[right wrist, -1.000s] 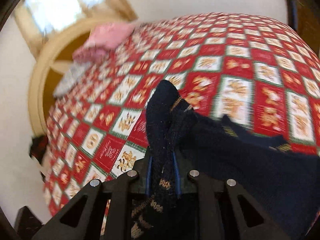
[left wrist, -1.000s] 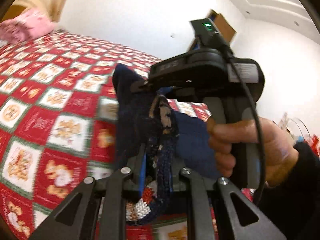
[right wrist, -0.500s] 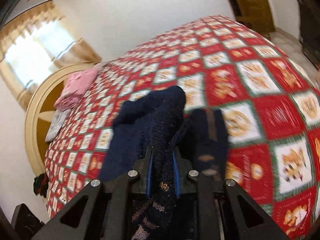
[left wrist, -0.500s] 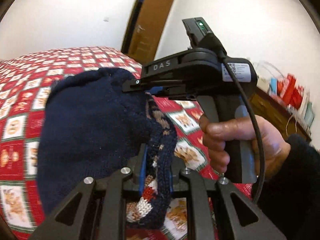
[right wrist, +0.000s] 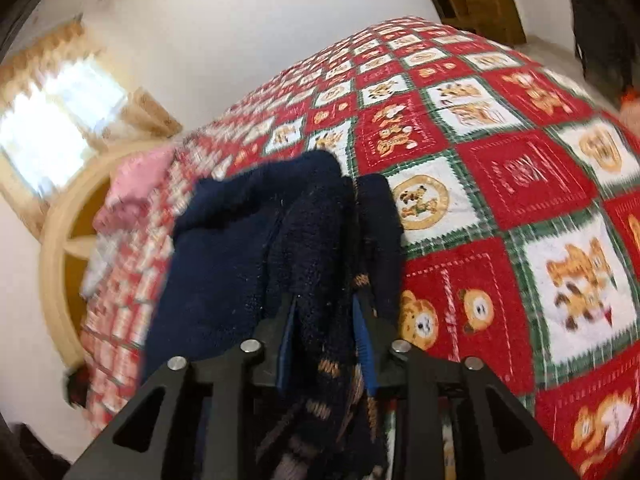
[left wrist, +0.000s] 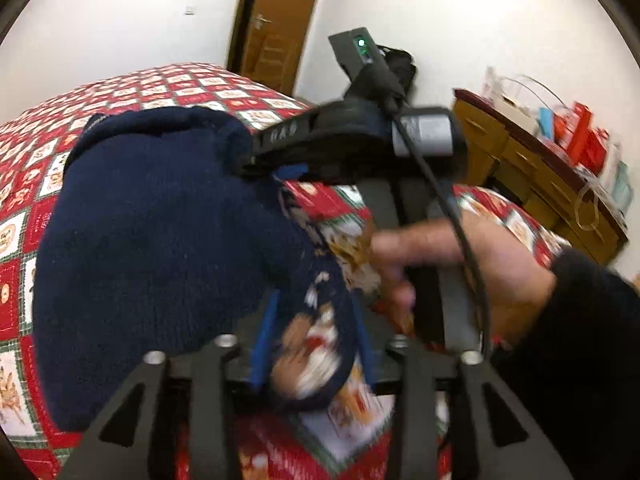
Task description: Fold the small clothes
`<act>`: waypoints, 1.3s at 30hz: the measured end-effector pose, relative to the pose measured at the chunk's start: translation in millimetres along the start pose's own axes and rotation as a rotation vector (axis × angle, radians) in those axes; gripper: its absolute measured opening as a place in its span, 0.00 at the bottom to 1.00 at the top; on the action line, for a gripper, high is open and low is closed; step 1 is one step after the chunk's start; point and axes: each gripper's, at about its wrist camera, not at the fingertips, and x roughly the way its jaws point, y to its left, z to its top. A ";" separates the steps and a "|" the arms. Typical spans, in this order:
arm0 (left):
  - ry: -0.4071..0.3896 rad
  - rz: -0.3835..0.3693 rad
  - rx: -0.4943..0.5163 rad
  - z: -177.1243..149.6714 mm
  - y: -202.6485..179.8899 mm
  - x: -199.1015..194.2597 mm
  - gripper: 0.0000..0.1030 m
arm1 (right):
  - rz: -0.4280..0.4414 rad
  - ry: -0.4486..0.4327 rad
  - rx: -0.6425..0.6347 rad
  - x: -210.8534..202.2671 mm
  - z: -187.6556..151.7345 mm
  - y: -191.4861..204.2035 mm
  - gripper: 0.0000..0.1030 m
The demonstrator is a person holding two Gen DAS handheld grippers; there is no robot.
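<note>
Above a red patchwork quilt (right wrist: 500, 184), both grippers' fingers, left (left wrist: 312, 332) and right (right wrist: 326, 324), clamp a navy knitted garment (left wrist: 160, 248).

A bed under a red, white and green patchwork quilt with bear motifs (right wrist: 500, 168) fills the room. White plain walls (left wrist: 120, 20) surround a brown wooden door (left wrist: 276, 24). A brown wooden sideboard (left wrist: 540, 184) carries red boxes (blurred). A bright curtained window (right wrist: 52, 120) lights a cream curved headboard (right wrist: 56, 248) and pink pillow (right wrist: 136, 184).

Navy knit sweater (left wrist: 160, 248) with patterned trim hangs bunched above bedspread.
</note>
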 end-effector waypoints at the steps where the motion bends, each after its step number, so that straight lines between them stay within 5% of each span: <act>1: 0.010 -0.002 0.011 -2.9 0.6 -3.5 0.56 | 0.048 -0.038 0.058 -16.1 -0.4 -6.3 0.29; 7: -0.013 -0.084 0.027 -24.6 34.8 -47.0 0.69 | 0.143 -0.269 0.125 -133.9 -31.3 0.1 0.29; 10: -0.059 -0.045 0.011 -33.3 49.2 -66.5 0.76 | 0.080 -0.238 0.061 -161.3 -63.2 26.4 0.34; 12: -0.081 -0.038 -0.054 -33.8 66.9 -75.0 0.76 | 0.060 -0.180 0.035 -157.3 -91.9 45.8 0.49; 17: -0.110 0.035 -0.167 -34.5 96.9 -83.6 0.76 | -0.008 -0.093 -0.025 -120.5 -159.1 81.5 0.55; 21: -0.099 0.111 -0.202 -38.1 112.2 -85.3 0.76 | -0.170 -0.024 -0.069 -74.6 -170.6 89.2 0.58; 24: -0.103 0.134 -0.219 -32.8 125.7 -88.3 0.76 | -0.199 0.052 -0.064 -46.9 -168.7 82.1 0.58; 25: -0.102 0.141 -0.226 -30.3 130.9 -88.9 0.76 | -0.189 0.066 -0.058 -40.4 -167.3 78.8 0.57; 27: -0.099 0.140 -0.245 -21.5 142.4 -88.0 0.76 | -0.170 0.074 -0.091 -35.8 -164.9 77.6 0.20; 31: -0.092 0.141 -0.246 1.9 169.3 -82.5 0.76 | -0.276 0.018 -0.200 -53.4 -149.5 76.1 0.19; 35: -0.084 0.155 -0.244 31.9 194.2 -67.0 0.76 | -0.285 0.033 -0.130 -60.7 -131.9 42.4 0.19; 39: -0.028 0.156 -0.283 56.3 220.4 -33.8 0.76 | -0.224 0.059 -0.017 -72.3 -135.0 25.6 0.31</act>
